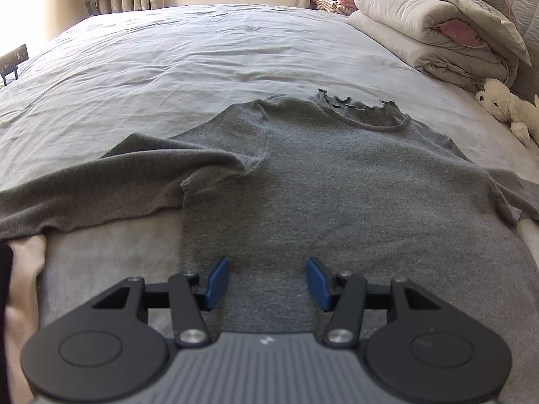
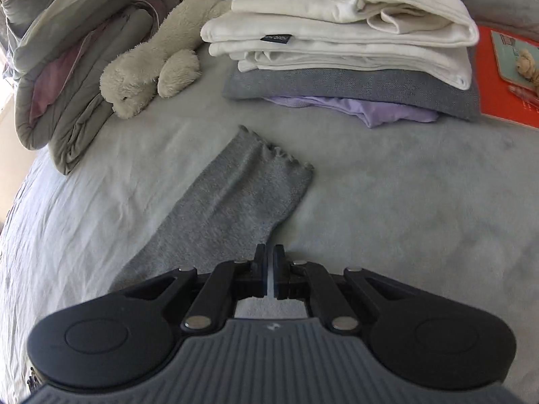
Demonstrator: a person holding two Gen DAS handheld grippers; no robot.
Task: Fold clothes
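On the bed (image 1: 168,60), a grey sweater (image 1: 320,175) is spread flat beneath the left claw (image 1: 267,284), held agape over its hem, while its sleeve (image 2: 235,195) runs straight ahead from the right claw (image 2: 269,271), seen pressed together at the sleeve's near edge.

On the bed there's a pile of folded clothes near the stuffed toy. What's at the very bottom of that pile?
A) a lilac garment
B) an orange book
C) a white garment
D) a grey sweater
A: in the right wrist view, the lilac garment peeks out beneath the folded grey piece, with the white garments stacked on top.
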